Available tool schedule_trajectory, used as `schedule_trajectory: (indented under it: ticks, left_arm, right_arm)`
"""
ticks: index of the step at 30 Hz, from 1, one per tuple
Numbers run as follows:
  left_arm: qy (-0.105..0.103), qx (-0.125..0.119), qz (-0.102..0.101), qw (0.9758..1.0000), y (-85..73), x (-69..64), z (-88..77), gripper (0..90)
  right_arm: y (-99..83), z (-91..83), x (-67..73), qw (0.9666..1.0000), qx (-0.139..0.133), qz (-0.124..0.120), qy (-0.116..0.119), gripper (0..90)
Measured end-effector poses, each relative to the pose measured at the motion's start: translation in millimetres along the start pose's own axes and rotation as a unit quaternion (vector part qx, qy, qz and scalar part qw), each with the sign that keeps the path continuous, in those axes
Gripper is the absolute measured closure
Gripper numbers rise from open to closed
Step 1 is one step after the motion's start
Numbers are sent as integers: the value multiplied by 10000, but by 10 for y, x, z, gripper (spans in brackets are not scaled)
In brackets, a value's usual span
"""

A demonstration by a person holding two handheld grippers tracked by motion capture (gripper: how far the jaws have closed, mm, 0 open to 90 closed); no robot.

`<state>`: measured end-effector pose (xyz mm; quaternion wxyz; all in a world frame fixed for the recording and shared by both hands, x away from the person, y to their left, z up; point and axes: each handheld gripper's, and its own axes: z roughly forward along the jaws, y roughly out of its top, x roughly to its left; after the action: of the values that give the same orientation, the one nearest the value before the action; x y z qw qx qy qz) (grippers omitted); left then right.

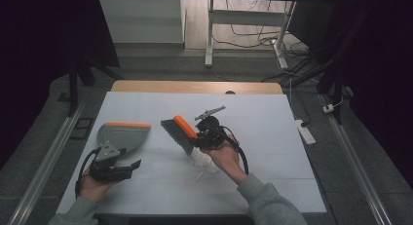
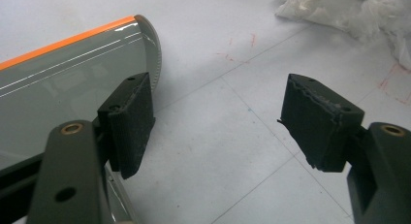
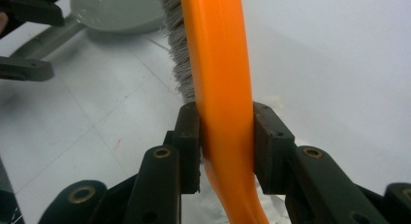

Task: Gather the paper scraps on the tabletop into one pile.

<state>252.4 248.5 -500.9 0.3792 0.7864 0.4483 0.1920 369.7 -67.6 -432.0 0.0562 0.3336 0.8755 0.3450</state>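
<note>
The right gripper (image 1: 197,136) is clamping the brush (image 1: 179,133) by its orange handle, bristles hanging off the mat (image 1: 272,137), with the paper scraps (image 1: 202,161) lying at about 6 o'clock under the hand. The left gripper (image 1: 134,165) is resting wide open, gripping nothing, beside the dustpan (image 1: 122,136) at its 11 o'clock. To sweep well, the bristles should be landing beyond the scraps, probably at their 3 o'clock, then dragging toward 9 o'clock while the pan is being steadied.
</note>
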Motion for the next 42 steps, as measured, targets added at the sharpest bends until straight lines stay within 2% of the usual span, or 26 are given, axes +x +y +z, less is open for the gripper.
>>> schedule_trajectory:
  ticks: [6,10,14,17,21,24,28,29,31,32,36,39,40,41,42]
  left_arm:
    - [-4,-1,-13,10000,-4,4,-2,288]
    - [-12,11,-4,10000,-5,6,3,288]
    - [-11,18,7,10000,-5,1,1,288]
    - [0,25,5,10000,-3,-1,4,288]
    - [3,47,9,10000,-4,-6,16,288]
    - [9,44,16,10000,-3,-11,14,288]
    - [20,73,39,10000,-4,-15,23,288]
    - [17,77,36,10000,-5,-13,23,288]
    - [26,76,25,10000,-8,-10,21,288]
    - [28,72,23,10000,-9,-8,19,288]
    - [17,65,17,10000,-13,-2,20,289]
    - [16,75,18,10000,-16,2,24,289]
    - [14,75,17,10000,-16,2,22,289]
    - [16,66,15,10000,-15,1,21,289]
    - [16,60,16,10000,-14,0,19,289]
  right_arm:
    - [38,-206,-47,9997,-117,-198,-105,671]
    - [-25,-335,-78,9987,4,-475,-174,671]
    - [-132,-488,-54,9970,6,-774,-26,671]
    - [-243,-560,16,9936,295,-1064,220,671]
    - [-441,-493,149,9824,913,-1592,340,671]
    - [-548,-405,249,9715,1340,-1917,389,671]
    - [-604,-238,363,9582,1736,-2227,453,671]
    - [-599,-197,384,9540,1805,-2358,423,671]
    - [-568,-121,429,9496,1908,-2459,365,671]
    - [-542,-87,429,9459,1925,-2591,327,671]
    - [-438,25,406,9429,2043,-2626,123,672]
    - [-367,71,310,9466,2055,-2485,-31,672]
    - [-352,72,289,9492,2051,-2379,-180,672]
    - [-338,73,250,9502,2011,-2361,-302,672]
    - [-325,68,215,9526,2028,-2238,-354,672]
